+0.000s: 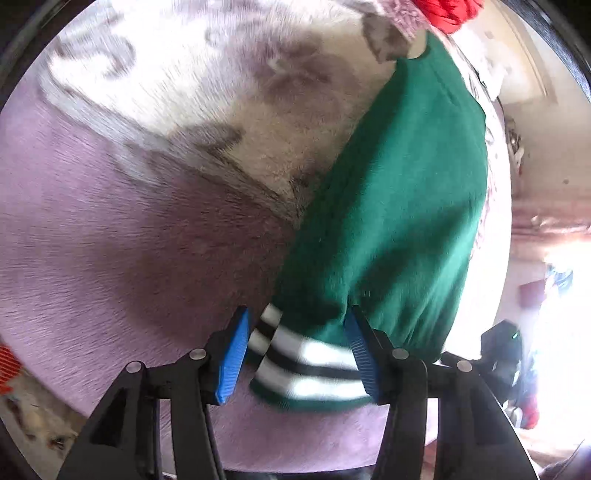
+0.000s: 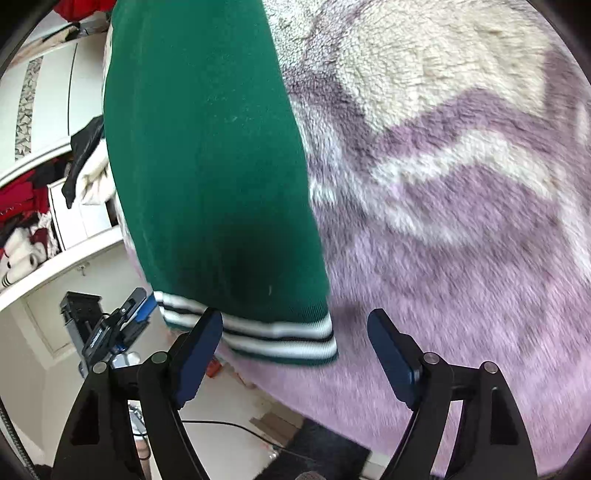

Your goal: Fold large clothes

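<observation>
A green knit sweater with a white and black striped hem lies folded into a long strip on a fluffy purple and cream blanket. My left gripper is open, its blue pads on either side of the hem's left corner. In the right wrist view the same sweater runs away from me with its striped hem nearest. My right gripper is open around the hem's right corner. The other gripper shows at the hem's far left.
The blanket covers a bed whose near edge drops to a pale floor with a cable and a dark mat. White shelves with red and white clothes stand at the left. A red cloth lies at the sweater's far end.
</observation>
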Demonstrator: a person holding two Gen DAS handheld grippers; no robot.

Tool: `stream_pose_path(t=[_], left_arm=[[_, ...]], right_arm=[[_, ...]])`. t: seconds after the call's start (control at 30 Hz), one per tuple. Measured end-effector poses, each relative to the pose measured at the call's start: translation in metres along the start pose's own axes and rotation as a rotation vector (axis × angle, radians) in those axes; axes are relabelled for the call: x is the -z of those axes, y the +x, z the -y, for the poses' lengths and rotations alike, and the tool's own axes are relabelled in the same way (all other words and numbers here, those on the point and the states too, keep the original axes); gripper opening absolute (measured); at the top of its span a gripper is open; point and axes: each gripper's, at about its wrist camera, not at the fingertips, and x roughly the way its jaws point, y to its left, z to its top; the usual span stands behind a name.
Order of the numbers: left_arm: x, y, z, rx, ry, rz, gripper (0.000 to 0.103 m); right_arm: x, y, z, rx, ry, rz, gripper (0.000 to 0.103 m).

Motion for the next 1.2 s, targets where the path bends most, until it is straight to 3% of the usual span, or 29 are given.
stream_pose_path(t=[0.1,0.2,0.23,0.27,0.3,0.37,0.4,0.5,0.63,0.7,0.8,0.87,0.9,1.03,1.07,1.2], left_arm=[[0.001,0.014,0.015,0.016,0.059,-0.035,0.05],[0.006,0.016,0.032,-0.089,0.169,-0.002,0.049],[0.008,0.014,0.035,-0.112,0.179,0.017,0.037],[0.009,0.008,0.035,-0.114,0.176,0.035,0.031],[0.011,0.005,0.041,-0.112,0.171,0.05,0.022],[0.016,-0.012,0.04,-0.065,0.152,0.074,0.02],[0.017,-0.016,0.042,-0.05,0.15,0.081,0.019],[0.023,-0.033,0.034,-0.042,0.18,0.083,0.019],[0.008,0.007,0.01,-0.049,0.147,-0.007,0.021],[0.0,0.004,0.011,-0.03,0.149,-0.027,0.025],[0.002,-0.014,0.011,0.057,0.17,-0.065,0.034],[-0.001,-0.017,0.008,0.085,0.17,-0.055,0.049],[-0.002,-0.018,0.002,0.099,0.157,-0.05,0.056],[-0.015,0.013,-0.007,0.167,0.101,-0.092,0.056],[-0.017,0.019,-0.003,0.183,0.106,-0.094,0.056],[-0.024,0.022,0.013,0.159,0.173,-0.056,0.057]], right_arm=[[0.001,0.008,-0.007,-0.064,0.041,0.029,0.083],[0.01,0.024,-0.024,-0.048,0.048,0.042,0.08],[0.014,0.034,-0.034,-0.029,0.044,0.044,0.067],[0.018,0.038,-0.04,0.025,0.036,0.057,0.049],[0.02,0.039,-0.044,0.092,0.034,0.074,0.044],[0.025,0.043,-0.049,0.104,0.066,0.104,0.02],[0.031,0.04,-0.053,0.112,0.089,0.119,0.014],[0.05,0.029,-0.069,0.125,0.115,0.144,0.01],[0.045,0.037,-0.072,0.199,0.087,0.094,0.013],[0.033,0.056,-0.074,0.244,0.054,0.028,0.029],[0.023,0.051,-0.074,0.147,0.07,-0.005,0.043],[0.02,0.037,-0.069,0.093,0.046,0.036,0.075],[0.018,0.035,-0.068,0.09,0.036,0.053,0.078],[-0.004,0.057,-0.05,-0.045,0.043,0.016,0.079],[-0.01,0.07,-0.048,-0.112,0.051,-0.008,0.079],[-0.019,0.093,-0.049,-0.258,0.083,0.013,0.079]])
